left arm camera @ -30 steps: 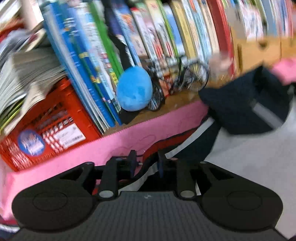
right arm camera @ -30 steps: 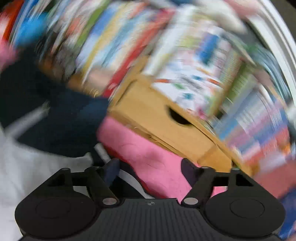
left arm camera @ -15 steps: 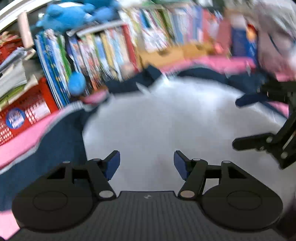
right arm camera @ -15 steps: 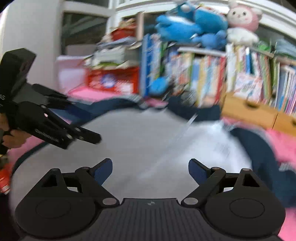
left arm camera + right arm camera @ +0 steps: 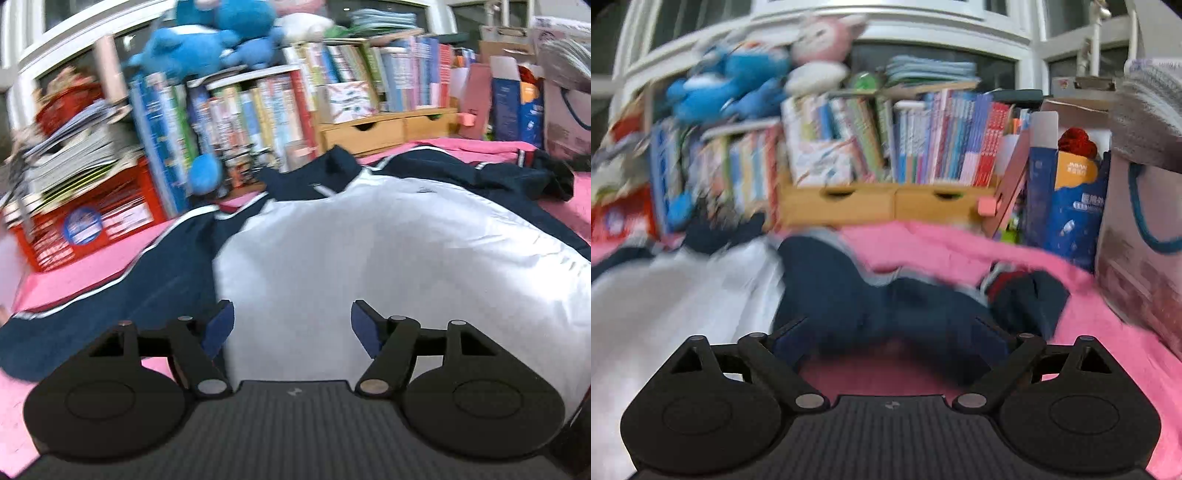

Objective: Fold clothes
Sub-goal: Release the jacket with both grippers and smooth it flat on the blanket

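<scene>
A jacket with a white body (image 5: pixel 369 240) and navy sleeves lies spread flat on a pink cover (image 5: pixel 92 258). Its collar points toward the bookshelf. In the left wrist view my left gripper (image 5: pixel 291 317) hovers over the near edge of the white body, beside the left navy sleeve (image 5: pixel 129 280). Its jaws are opening and no cloth is between them. In the blurred right wrist view my right gripper (image 5: pixel 890 328) stands wide over the right navy sleeve (image 5: pixel 886 295). Its jaws are closing a little and the pads do not press on the cloth.
Packed bookshelves (image 5: pixel 258 99) with blue plush toys on top close off the far side. A red crate (image 5: pixel 92 218) sits far left and wooden drawers (image 5: pixel 894 199) in the middle. Blue cartons (image 5: pixel 1071 214) and a paper bag (image 5: pixel 1137 258) stand on the right.
My left gripper let go of the sleeve cloth near the shelf, opened and pulled back to the jacket's near edge. My right gripper swung away from the drawers and now faces the right sleeve.
</scene>
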Demonstrator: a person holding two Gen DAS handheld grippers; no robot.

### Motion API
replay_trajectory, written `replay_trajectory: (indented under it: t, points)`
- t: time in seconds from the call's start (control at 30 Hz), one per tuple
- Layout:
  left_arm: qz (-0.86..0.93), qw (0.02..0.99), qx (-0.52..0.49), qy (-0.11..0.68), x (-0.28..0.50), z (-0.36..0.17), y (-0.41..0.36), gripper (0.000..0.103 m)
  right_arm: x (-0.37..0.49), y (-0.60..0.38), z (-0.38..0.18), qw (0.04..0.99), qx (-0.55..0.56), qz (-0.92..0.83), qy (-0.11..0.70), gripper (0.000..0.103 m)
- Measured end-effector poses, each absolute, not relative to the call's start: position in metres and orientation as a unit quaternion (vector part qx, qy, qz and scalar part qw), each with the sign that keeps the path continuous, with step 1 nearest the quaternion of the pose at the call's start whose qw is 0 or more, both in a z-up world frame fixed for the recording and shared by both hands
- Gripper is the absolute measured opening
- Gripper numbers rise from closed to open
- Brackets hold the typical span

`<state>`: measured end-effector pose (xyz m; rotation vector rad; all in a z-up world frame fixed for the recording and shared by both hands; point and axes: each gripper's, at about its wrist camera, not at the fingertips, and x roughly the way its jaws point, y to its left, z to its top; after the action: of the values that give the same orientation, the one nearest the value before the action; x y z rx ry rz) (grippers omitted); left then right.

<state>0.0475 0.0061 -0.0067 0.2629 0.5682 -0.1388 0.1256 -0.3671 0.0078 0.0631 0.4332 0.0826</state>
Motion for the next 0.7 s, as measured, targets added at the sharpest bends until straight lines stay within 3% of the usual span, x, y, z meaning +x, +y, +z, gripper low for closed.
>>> replay_trajectory:
  t: [0.13,0.23,0.3,0.33,0.4,0.47,0.5,0.7]
  points:
    - [-0.054,0.937,0.152,0.309,0.067,-0.028,-0.012,0.071,0.221,-0.403,-0.007,0.958,0.082,0.021,0.275,0.071]
    - [-0.043,0.933,0.149,0.323,0.068,-0.036,-0.007,0.071,0.262,-0.433,-0.031,0.940,0.038,-0.041,0.337,0.066]
    - [-0.048,0.935,0.131,0.325,0.067,-0.038,0.001,0.073,0.256,-0.456,-0.028,0.937,-0.009,-0.123,0.326,0.061]
    - [-0.051,0.937,0.121,0.324,0.066,-0.038,0.006,0.074,0.250,-0.468,-0.026,0.934,-0.033,-0.166,0.315,0.052]
    - [-0.053,0.940,0.110,0.320,0.064,-0.039,0.011,0.076,0.228,-0.479,-0.022,0.928,-0.077,-0.220,0.292,0.060]
    - [-0.055,0.943,0.105,0.312,0.064,-0.040,0.014,0.079,0.205,-0.489,-0.017,0.918,-0.120,-0.269,0.266,0.077]
    - [-0.059,0.944,0.102,0.308,0.064,-0.041,0.015,0.079,0.193,-0.493,-0.015,0.911,-0.141,-0.293,0.253,0.080]
    - [-0.065,0.948,0.074,0.304,0.066,-0.045,0.022,0.083,0.158,-0.470,0.002,0.949,-0.060,-0.218,0.219,0.080]
